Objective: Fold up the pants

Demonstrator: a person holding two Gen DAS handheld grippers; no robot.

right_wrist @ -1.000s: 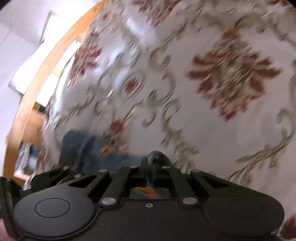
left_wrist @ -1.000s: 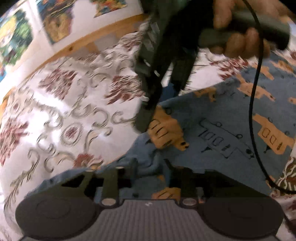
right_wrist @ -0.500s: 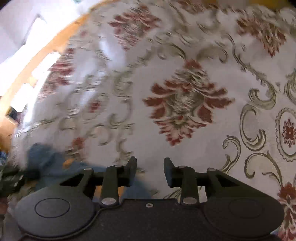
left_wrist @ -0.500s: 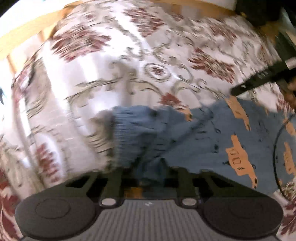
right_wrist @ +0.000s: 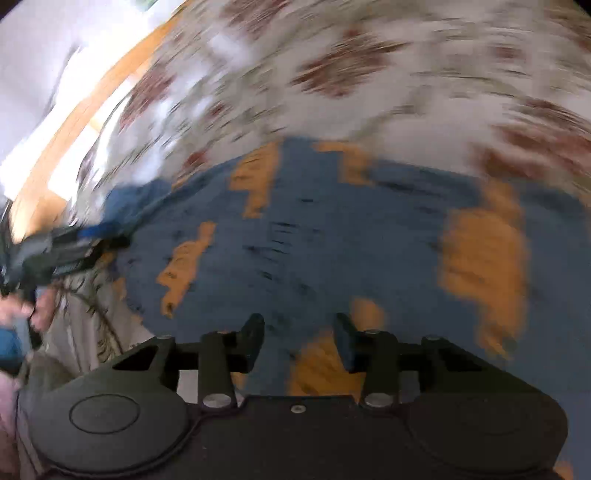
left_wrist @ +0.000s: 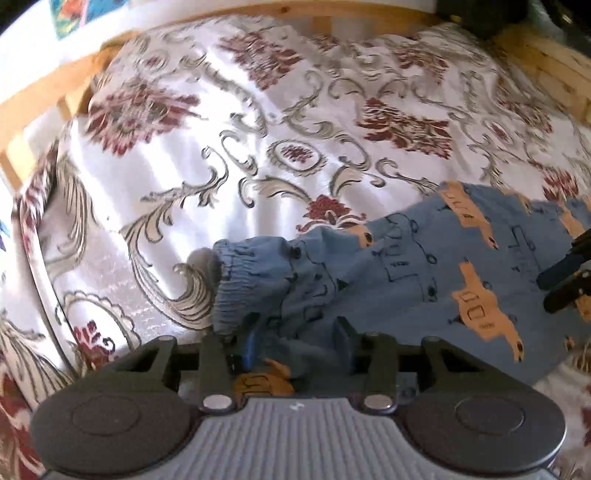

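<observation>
Left wrist view, nearest first: the left hand-held gripper sits low over the pants, its jaws opening. Fabric of the blue pants lies bunched between the two fingers, but the pads stand apart from it — not pinching. An orange print patch shows just under the gap.

Just beyond the fingertips, the elastic cuff of one pant leg lies gathered, its open end facing the left of the view. From there the leg runs off to the right across the bedspread, fairly flat, printed with orange vehicle shapes and black outlines. At the right edge of this view two dark fingers of the right hand-held gripper reach in over the pants; whether they touch the cloth cannot be told from here.

Farther out: white bedspread with red floral and grey scroll pattern, covering the bed. Behind it the wooden bed frame and a white wall with a colourful picture at the top left.

Right wrist view — heavily motion-blurred. Right hand-held gripper with its jaws opening, about half apart, nothing between the pads; pants spread directly beneath and ahead of it. At the left edge, the other gripper's dark body and what is probably a person's hand, too smeared to be sure. Bedspread and frame beyond.
</observation>
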